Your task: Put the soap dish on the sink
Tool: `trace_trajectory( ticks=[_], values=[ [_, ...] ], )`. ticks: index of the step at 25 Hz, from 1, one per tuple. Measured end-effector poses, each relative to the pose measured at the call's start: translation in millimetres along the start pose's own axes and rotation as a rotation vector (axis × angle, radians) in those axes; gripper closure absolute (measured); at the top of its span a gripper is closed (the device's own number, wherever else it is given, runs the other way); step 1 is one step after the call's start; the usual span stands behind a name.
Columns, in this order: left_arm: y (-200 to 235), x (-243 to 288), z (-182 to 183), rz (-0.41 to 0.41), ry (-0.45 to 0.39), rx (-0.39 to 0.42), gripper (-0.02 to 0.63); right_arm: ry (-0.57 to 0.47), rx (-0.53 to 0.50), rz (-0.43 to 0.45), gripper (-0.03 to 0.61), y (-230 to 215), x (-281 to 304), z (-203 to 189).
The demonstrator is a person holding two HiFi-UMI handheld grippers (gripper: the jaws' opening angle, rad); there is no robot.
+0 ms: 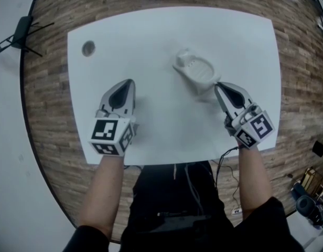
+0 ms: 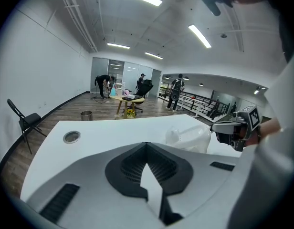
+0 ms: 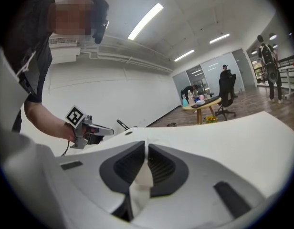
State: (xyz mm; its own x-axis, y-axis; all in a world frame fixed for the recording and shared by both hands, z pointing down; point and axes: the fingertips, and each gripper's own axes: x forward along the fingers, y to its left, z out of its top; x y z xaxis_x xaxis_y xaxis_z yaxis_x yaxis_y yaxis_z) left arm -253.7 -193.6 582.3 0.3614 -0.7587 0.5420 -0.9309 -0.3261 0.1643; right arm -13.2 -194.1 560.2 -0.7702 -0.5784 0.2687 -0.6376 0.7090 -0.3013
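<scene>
A white soap dish [image 1: 195,70] is on the right half of the white table [image 1: 151,30], with a shadow below its near side. My right gripper [image 1: 216,85] has its tips at the dish's near right rim. In the right gripper view the jaws [image 3: 147,142] stand almost together with a thin white edge between the pads, and the rest of the dish is hidden. The left gripper view shows the dish [image 2: 190,136] with the right gripper [image 2: 215,127] at its side. My left gripper [image 1: 131,81] rests over the table left of the dish, empty, its jaws [image 2: 147,144] meeting at the tips.
A round metal-rimmed hole [image 1: 88,48] is set in the table's far left corner. Cables [image 1: 224,156] hang off the near edge by my right arm. A black stand [image 1: 20,33] is on the floor to the left. No sink is in view.
</scene>
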Motion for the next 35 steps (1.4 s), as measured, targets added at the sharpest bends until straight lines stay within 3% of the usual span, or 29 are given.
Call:
trace_trajectory(
  ticks=[35],
  values=[
    [-6, -26, -6, 0.029, -0.018, 0.011, 0.624, 0.062, 0.01, -0.016, 0.548, 5, -4, -31]
  ],
)
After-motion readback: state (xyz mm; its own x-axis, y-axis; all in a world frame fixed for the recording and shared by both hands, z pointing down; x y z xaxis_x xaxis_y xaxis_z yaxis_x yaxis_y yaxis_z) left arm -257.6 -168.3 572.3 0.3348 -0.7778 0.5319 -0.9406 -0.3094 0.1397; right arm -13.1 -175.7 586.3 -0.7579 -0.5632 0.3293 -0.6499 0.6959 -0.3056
